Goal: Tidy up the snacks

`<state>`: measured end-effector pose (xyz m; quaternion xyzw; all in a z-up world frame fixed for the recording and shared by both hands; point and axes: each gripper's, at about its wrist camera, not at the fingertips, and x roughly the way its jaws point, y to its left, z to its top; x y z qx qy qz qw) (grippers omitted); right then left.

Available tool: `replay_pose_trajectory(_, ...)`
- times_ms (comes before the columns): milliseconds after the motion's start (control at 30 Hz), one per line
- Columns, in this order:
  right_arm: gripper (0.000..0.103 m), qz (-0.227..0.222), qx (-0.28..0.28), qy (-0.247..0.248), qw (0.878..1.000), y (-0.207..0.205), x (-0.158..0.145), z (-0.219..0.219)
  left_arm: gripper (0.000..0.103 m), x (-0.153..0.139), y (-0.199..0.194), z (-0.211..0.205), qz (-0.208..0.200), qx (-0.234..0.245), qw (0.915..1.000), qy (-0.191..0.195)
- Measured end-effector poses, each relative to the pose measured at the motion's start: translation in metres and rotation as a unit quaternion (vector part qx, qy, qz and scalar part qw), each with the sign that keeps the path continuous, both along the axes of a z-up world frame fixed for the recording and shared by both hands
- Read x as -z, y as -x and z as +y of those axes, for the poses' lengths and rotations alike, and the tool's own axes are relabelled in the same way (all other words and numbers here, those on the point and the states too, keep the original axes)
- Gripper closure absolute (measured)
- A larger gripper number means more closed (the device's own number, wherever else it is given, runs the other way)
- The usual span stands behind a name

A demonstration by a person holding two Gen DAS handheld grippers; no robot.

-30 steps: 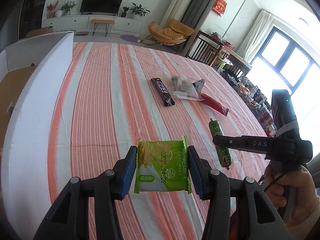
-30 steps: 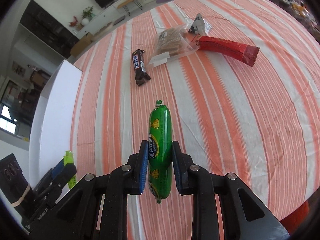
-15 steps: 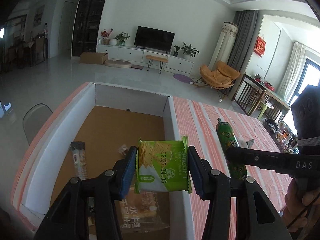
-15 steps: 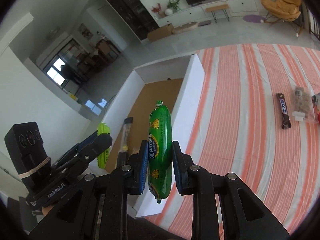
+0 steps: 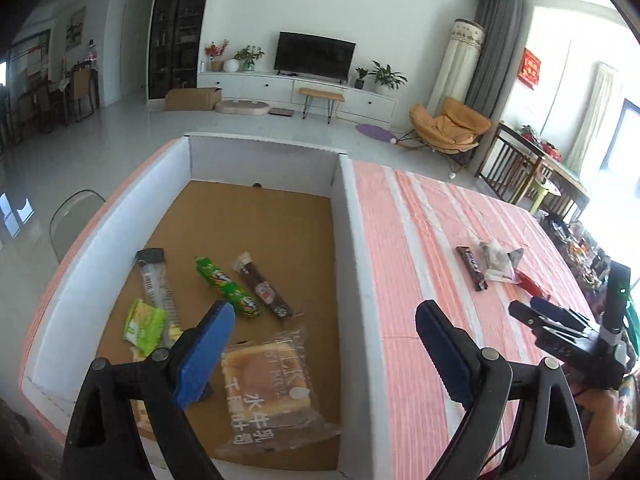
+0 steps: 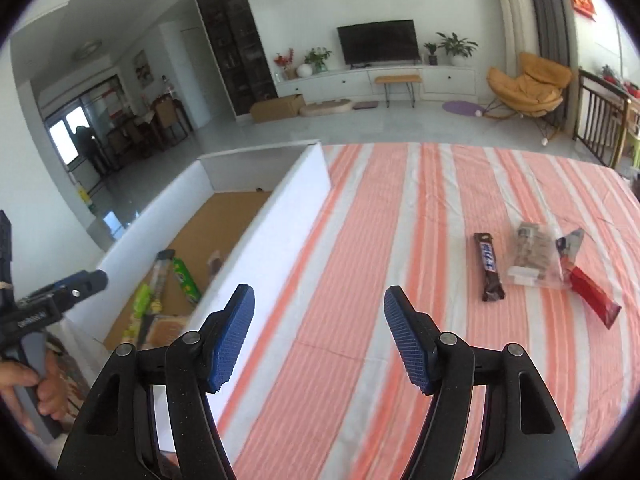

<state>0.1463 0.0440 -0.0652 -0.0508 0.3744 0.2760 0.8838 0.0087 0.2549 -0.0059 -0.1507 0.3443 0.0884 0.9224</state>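
— What does each hand-held gripper look like?

— The left hand-held gripper (image 5: 325, 350) has two black plastic arms with triangular cut-outs, silver screws at the pivots and ribbed blue pads (image 5: 204, 354). The right hand-held gripper (image 6: 319, 338) is built the same.

— Any markings?

— White lettering along the black bodies, too small to read, and a green light on the right one's housing.

Left wrist view: looks steeply down from close above into the white-walled box (image 5: 352, 240), striped tablecloth (image 5: 440, 240) to the right, living room with television (image 5: 316, 54) far beyond. Right wrist view: looks down over the tablecloth (image 6: 400, 220) from slightly farther right, box (image 6: 280, 216) at left. Shared: box, cloth, chocolate bar (image 5: 472, 268) (image 6: 489, 266), television (image 6: 378, 42), and each view catches the other gripper at its edge.
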Motion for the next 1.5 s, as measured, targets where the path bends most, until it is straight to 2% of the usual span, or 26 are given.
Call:
replay_pose_trajectory(100, 0.032, 0.009, 0.133, 0.063, 0.989, -0.017, 0.042, -0.086, 0.002, -0.003, -0.027, -0.072, -0.005, 0.103, 0.9943, 0.026)
replay_pose_trajectory(200, 0.032, 0.014, 0.254, 0.067, 0.965, -0.021, 0.053, -0.165, 0.000, 0.017, -0.060, -0.143, 0.020, 0.180, 0.9832, 0.023)
replay_pose_trajectory(233, 0.032, 0.028, 0.299, 0.047, 0.953, -0.021, 0.054, -0.188, 0.000, 0.026, -0.073, -0.166, 0.027, 0.197, 0.9798, 0.016)
replay_pose_trajectory(300, 0.031, 0.059, 0.374, -0.020, 0.925, -0.025, 0.053, -0.229, 0.000, 0.047, -0.103, -0.201, 0.041, 0.208, 0.9773, -0.009)
replay_pose_trajectory(333, 0.031, 0.061, 0.405, -0.021, 0.912, -0.029, 0.051, -0.242, 0.000, 0.058, -0.117, -0.215, 0.052, 0.206, 0.9770, -0.025)
replay_pose_trajectory(400, 0.031, 0.055, 0.447, 0.015, 0.893, -0.039, 0.050, -0.256, 0.000, 0.082, -0.149, -0.233, 0.070, 0.192, 0.9772, -0.059)
replay_pose_trajectory(500, 0.030, 0.071, 0.473, 0.049, 0.877, -0.059, 0.064, -0.271, 0.000, 0.111, -0.191, -0.240, 0.093, 0.169, 0.9761, -0.101)
replay_pose_trajectory(567, 0.028, 0.088, 0.477, 0.046, 0.873, -0.057, 0.079, -0.280, 0.000, 0.130, -0.212, -0.239, 0.107, 0.161, 0.9743, -0.115)
replay_pose_trajectory(633, 0.026, 0.073, 0.475, 0.061, 0.875, -0.053, 0.081, -0.276, 0.000, 0.143, -0.225, -0.237, 0.123, 0.159, 0.9717, -0.124)
replay_pose_trajectory(700, 0.021, 0.068, 0.467, 0.061, 0.880, -0.052, 0.085, -0.276, 0.001, 0.145, -0.227, -0.229, 0.112, 0.159, 0.9753, -0.105)
replay_pose_trajectory(767, 0.019, 0.068, 0.466, 0.058, 0.880, -0.051, 0.086, -0.276, 0.000, 0.149, -0.230, -0.224, 0.119, 0.152, 0.9771, -0.090)
replay_pose_trajectory(933, 0.013, 0.072, 0.461, 0.060, 0.883, -0.055, 0.087, -0.276, 0.000, 0.152, -0.230, -0.225, 0.119, 0.141, 0.9786, -0.091)
replay_pose_trajectory(1500, 0.011, 0.072, 0.461, 0.061, 0.882, -0.054, 0.087, -0.275, 0.000, 0.153, -0.229, -0.224, 0.118, 0.141, 0.9787, -0.091)
